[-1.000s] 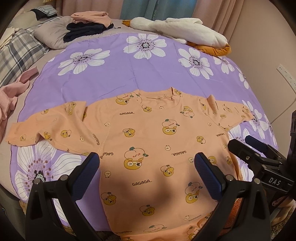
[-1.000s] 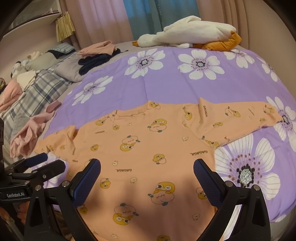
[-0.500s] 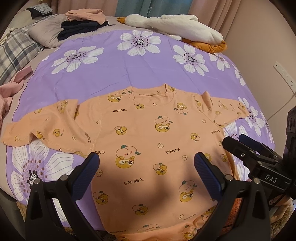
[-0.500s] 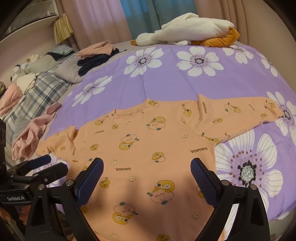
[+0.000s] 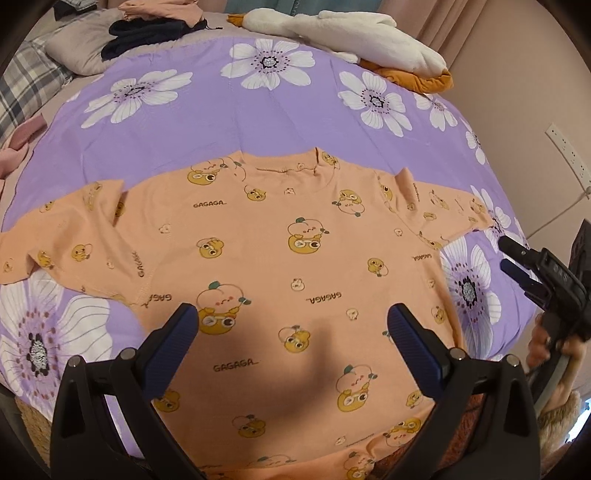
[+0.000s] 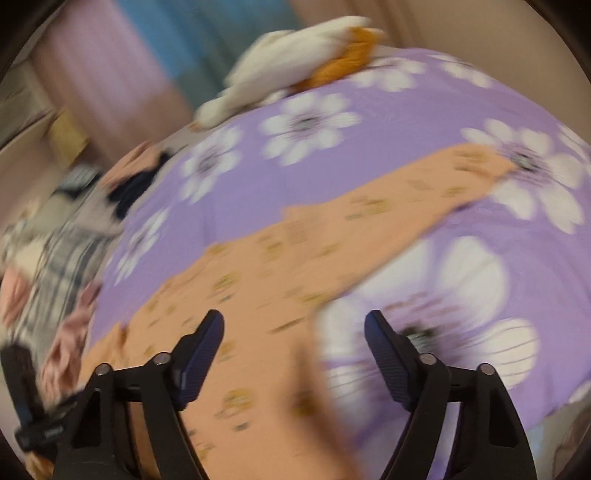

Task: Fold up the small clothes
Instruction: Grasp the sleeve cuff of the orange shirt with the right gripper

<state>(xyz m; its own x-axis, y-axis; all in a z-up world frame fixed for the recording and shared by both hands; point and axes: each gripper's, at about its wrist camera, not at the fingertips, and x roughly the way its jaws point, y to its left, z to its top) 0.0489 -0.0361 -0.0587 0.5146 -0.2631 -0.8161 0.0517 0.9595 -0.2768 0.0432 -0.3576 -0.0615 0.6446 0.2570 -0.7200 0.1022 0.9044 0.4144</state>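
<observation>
An orange child's shirt (image 5: 280, 258) with yellow duck prints lies flat, face up, sleeves spread, on a purple flowered sheet (image 5: 221, 122). My left gripper (image 5: 293, 325) is open and empty, above the shirt's lower middle. My right gripper (image 6: 293, 332) is open and empty over the shirt's right side edge, near its right sleeve (image 6: 424, 192); this view is motion-blurred. The right gripper also shows in the left wrist view (image 5: 509, 254), beside the right sleeve's end. The shirt (image 6: 240, 295) runs diagonally in the right wrist view.
A white plush toy on an orange cloth (image 5: 362, 40) lies at the bed's far edge. Folded dark and pink clothes (image 5: 155, 22) rest on a grey pillow. A plaid blanket (image 5: 26, 85) and pink garments (image 6: 66, 343) lie left. A wall is close on the right.
My left gripper has moved forward over the shirt. My right gripper has swung right toward the right sleeve, tilting, jaws a little narrower.
</observation>
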